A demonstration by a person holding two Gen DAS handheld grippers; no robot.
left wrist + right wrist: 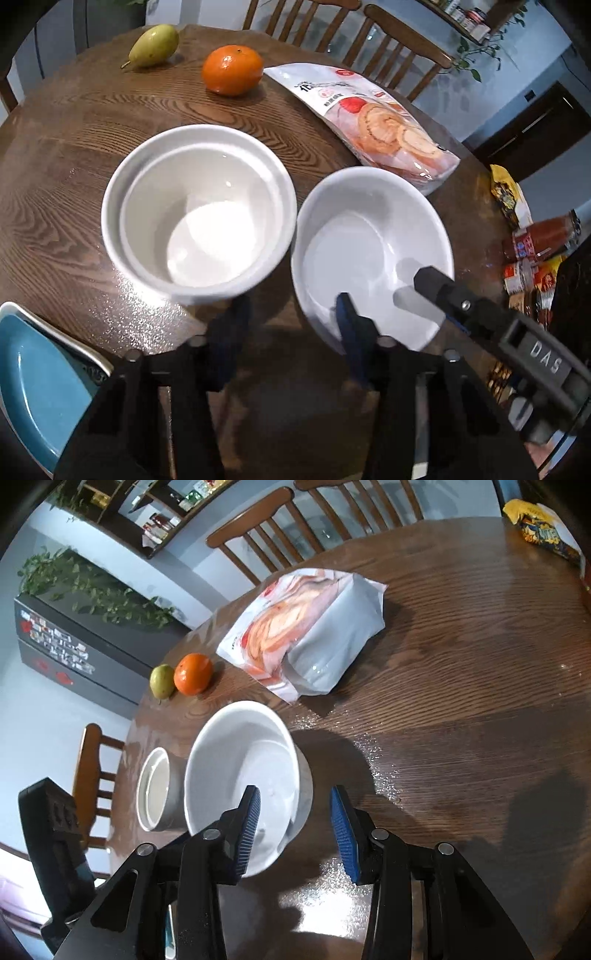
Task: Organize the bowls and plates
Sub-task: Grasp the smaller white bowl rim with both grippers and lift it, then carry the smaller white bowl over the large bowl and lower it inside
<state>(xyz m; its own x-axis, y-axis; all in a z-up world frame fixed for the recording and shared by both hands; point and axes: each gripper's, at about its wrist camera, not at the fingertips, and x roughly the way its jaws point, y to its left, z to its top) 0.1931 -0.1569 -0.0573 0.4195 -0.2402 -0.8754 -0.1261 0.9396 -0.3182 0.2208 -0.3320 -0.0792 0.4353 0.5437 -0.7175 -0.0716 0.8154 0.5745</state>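
Two nested white bowls stand on the round wooden table. A single white bowl sits to their right, tilted; it also shows in the right wrist view, with the nested bowls to its left. My left gripper is open, hovering over the gap between the bowls. My right gripper is open and straddles the single bowl's near rim, one finger inside the bowl and the other outside. It shows at the right of the left wrist view. A teal plate lies at the near left edge.
A pear and an orange lie at the table's far side. A pink-and-white snack bag lies behind the single bowl. Several snack packets crowd the right edge. Wooden chairs ring the table.
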